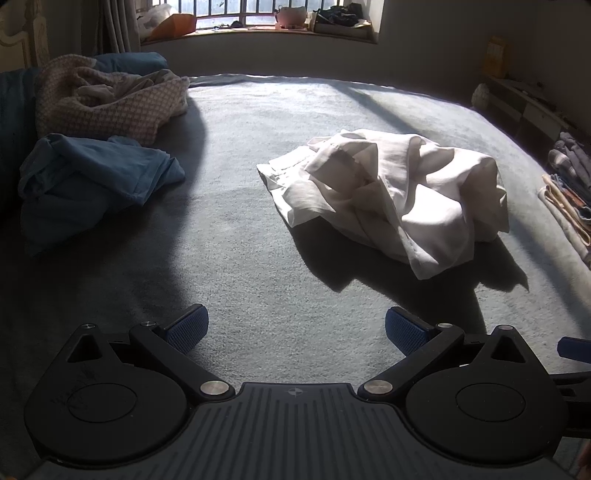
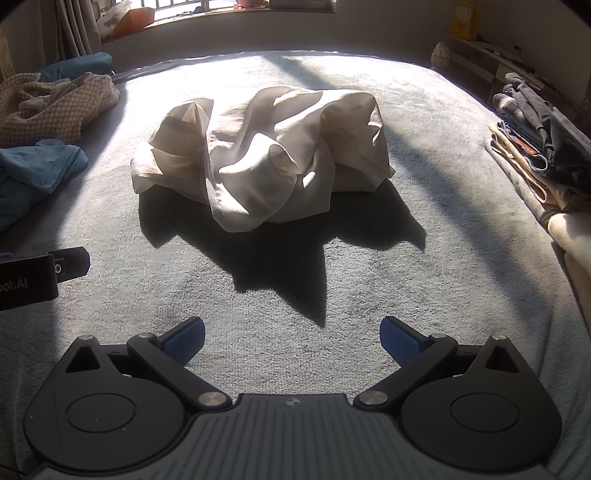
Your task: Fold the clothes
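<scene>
From the left wrist camera, the left gripper (image 1: 296, 330) hovers over a pale grey, short-piled bed cover (image 1: 236, 229), its blue-padded fingers (image 1: 186, 328) spread wide with nothing between them. The crumpled white fabric garment (image 1: 391, 195) lies in a sunlit heap on that cover, ahead of the gripper and to its right, throwing a dark shadow toward the camera. Left of the garment, well apart, sit a rumpled blue cloth (image 1: 96, 177) and, beyond it, a beige patterned knit blanket (image 1: 110, 103). Behind the garment a barred window with a cluttered sill (image 1: 258, 29) lets in the light. Right of the garment, at the cover's edge, is a stack of folded clothes (image 1: 569, 184).

From the right wrist camera, the right gripper (image 2: 291, 339) is likewise wide open and empty above the cover (image 2: 369, 280). The garment (image 2: 266, 155) lies straight ahead. To the garment's left the left gripper's black body (image 2: 40, 273) enters the frame; to its right lies the folded stack (image 2: 532, 147).
</scene>
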A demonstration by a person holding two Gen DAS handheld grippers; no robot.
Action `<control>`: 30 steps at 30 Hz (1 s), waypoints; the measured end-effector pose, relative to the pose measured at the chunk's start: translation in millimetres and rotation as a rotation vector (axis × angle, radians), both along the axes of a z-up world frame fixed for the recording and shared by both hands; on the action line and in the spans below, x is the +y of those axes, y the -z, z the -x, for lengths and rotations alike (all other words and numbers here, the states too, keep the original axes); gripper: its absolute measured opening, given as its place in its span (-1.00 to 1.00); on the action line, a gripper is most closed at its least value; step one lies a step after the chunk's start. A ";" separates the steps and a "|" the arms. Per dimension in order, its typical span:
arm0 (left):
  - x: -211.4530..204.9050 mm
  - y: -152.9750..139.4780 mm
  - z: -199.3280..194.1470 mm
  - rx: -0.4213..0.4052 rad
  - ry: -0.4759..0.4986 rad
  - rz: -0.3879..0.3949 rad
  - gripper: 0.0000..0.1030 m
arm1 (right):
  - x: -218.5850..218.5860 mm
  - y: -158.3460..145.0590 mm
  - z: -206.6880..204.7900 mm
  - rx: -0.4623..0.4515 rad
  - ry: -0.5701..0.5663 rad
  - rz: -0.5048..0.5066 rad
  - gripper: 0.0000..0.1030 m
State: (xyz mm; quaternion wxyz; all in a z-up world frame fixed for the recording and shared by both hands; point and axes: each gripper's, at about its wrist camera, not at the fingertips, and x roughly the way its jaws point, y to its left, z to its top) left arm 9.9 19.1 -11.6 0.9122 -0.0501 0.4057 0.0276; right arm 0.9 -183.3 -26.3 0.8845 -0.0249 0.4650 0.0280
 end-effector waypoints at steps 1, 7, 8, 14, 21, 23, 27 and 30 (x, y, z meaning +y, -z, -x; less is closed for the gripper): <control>0.4 0.7 -0.6 -0.007 0.002 0.006 1.00 | -0.5 0.3 0.2 -0.002 -0.011 -0.016 1.00; 1.9 3.7 -4.0 -0.051 0.010 0.051 1.00 | -0.2 2.6 -0.1 -0.036 -0.098 -0.078 1.00; 2.8 4.7 -5.4 -0.054 0.008 0.062 1.00 | 0.1 2.9 -0.9 -0.049 -0.107 -0.077 1.00; 16.8 15.7 -17.0 -0.070 0.012 0.146 1.00 | -0.6 4.4 -8.3 -0.145 -0.170 -0.061 1.00; 26.3 24.6 -32.2 -0.155 0.044 0.117 1.00 | -7.7 -14.3 -38.3 -0.332 -0.286 -0.116 1.00; 28.4 26.0 -39.3 -0.179 0.060 0.109 1.00 | -3.6 -22.9 -52.8 -0.371 -0.313 -0.103 1.00; 35.1 27.2 -52.1 -0.219 0.096 0.148 0.99 | 13.0 -35.0 -91.3 -0.425 -0.390 -0.042 1.00; 37.0 33.0 -61.3 -0.223 0.098 0.151 0.93 | 30.1 -40.1 -123.1 -0.452 -0.468 -0.001 1.00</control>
